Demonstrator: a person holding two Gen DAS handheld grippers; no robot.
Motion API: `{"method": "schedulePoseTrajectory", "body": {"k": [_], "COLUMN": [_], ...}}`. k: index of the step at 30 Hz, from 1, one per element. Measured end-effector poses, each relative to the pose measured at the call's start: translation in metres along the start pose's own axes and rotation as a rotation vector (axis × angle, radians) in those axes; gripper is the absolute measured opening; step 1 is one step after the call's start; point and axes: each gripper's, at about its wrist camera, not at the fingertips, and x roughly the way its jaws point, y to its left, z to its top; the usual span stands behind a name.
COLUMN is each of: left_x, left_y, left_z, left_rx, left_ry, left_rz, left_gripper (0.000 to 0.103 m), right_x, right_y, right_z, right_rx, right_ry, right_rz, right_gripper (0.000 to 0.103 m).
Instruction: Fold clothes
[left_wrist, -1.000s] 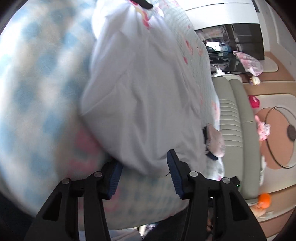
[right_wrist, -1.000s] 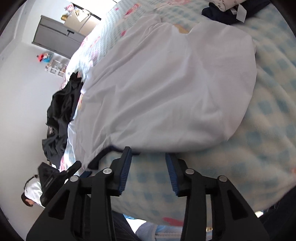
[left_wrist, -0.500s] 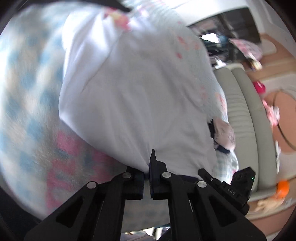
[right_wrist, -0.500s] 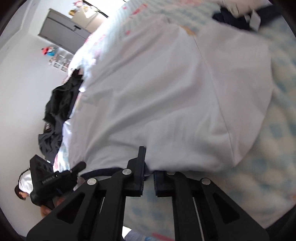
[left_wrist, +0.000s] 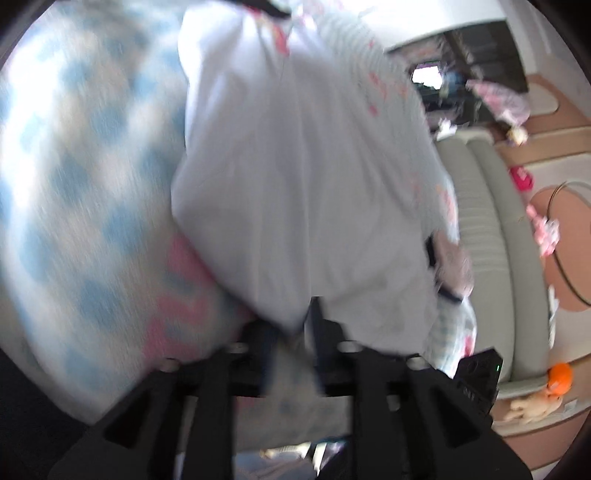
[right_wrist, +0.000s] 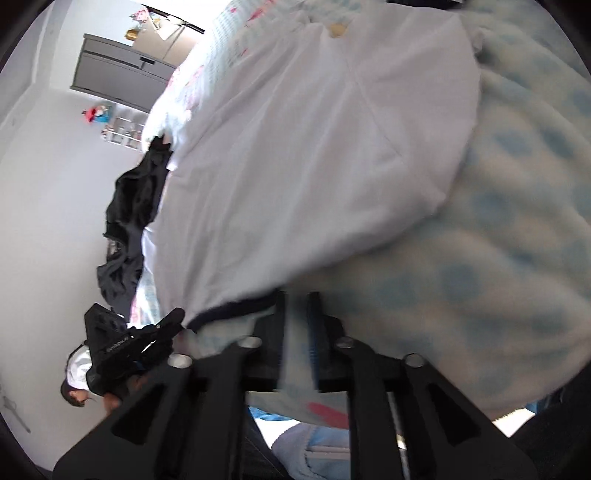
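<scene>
1. The white garment (left_wrist: 303, 184) lies spread on the bed, over a fleece blanket (left_wrist: 74, 177) checked in blue and white. Its near hem faces you in both wrist views.
2. Left gripper (left_wrist: 291, 332): your jaws are opening. A fold of the garment's near edge hangs down into the gap between them; the picture is blurred, and the pads do not appear to press on the cloth.
3. Right gripper (right_wrist: 297, 317): your jaws are opening. The dark-trimmed hem (right_wrist: 229, 310) of the garment lies just to the left of the gap, beside the left finger. Only blanket shows between the jaws.
4. In the right wrist view, the left gripper appears at the lower left, near the same hem.
5. A heap of dark clothes (right_wrist: 133, 221) lies at the bed's far edge, beside the white garment.
6. In the left wrist view, a grey-green padded bed edge (left_wrist: 491, 236) runs along the right side.
</scene>
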Motion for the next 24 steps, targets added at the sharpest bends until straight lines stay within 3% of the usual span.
{"method": "schedulePoseTrajectory", "body": {"k": [1, 2, 4, 5, 6, 8, 12, 15, 19, 21, 24], "left_x": [0.003, 0.008, 0.017, 0.020, 0.020, 0.016, -0.001, -0.019, -0.017, -0.011, -0.006], "left_y": [0.001, 0.001, -0.005, -0.012, -0.017, -0.028, -0.037, -0.037, -0.028, -0.018, -0.009], "left_z": [0.001, 0.003, 0.004, 0.003, 0.002, 0.000, 0.001, 0.001, -0.005, -0.006, -0.009], "left_rx": [-0.012, -0.024, -0.019, 0.007, 0.028, 0.075, 0.141, 0.143, 0.137, 0.098, 0.061], "left_ry": [-0.008, -0.009, -0.002, 0.008, 0.012, 0.006, -0.025, -0.044, -0.009, 0.021, 0.045], "left_rz": [0.002, 0.010, 0.015, 0.010, 0.001, -0.001, 0.114, 0.108, 0.107, 0.129, 0.134], "left_gripper": [0.052, 0.047, 0.025, 0.013, 0.011, 0.007, 0.004, 0.004, 0.007, 0.042, 0.047], "right_x": [0.004, 0.009, 0.022, 0.037, 0.043, 0.040, 0.019, 0.006, -0.005, 0.007, 0.024], "right_y": [0.003, 0.007, 0.010, 0.011, 0.015, 0.024, 0.039, 0.045, 0.044, 0.032, 0.014], "right_z": [0.003, 0.006, 0.013, 0.017, 0.020, 0.021, 0.016, 0.010, 0.004, 0.000, -0.004], "right_rx": [-0.022, -0.044, -0.071, -0.072, -0.083, -0.121, -0.187, -0.207, -0.202, -0.170, -0.114], "right_ry": [-0.002, -0.002, 0.014, 0.045, 0.048, 0.019, -0.020, -0.015, -0.017, 0.028, 0.103], "right_rz": [0.006, 0.012, 0.008, -0.033, -0.077, -0.103, -0.103, -0.113, -0.107, -0.107, -0.073], "right_gripper": [0.047, 0.060, 0.063, 0.055, 0.027, 0.011, 0.004, 0.004, 0.005, 0.009, 0.022]}}
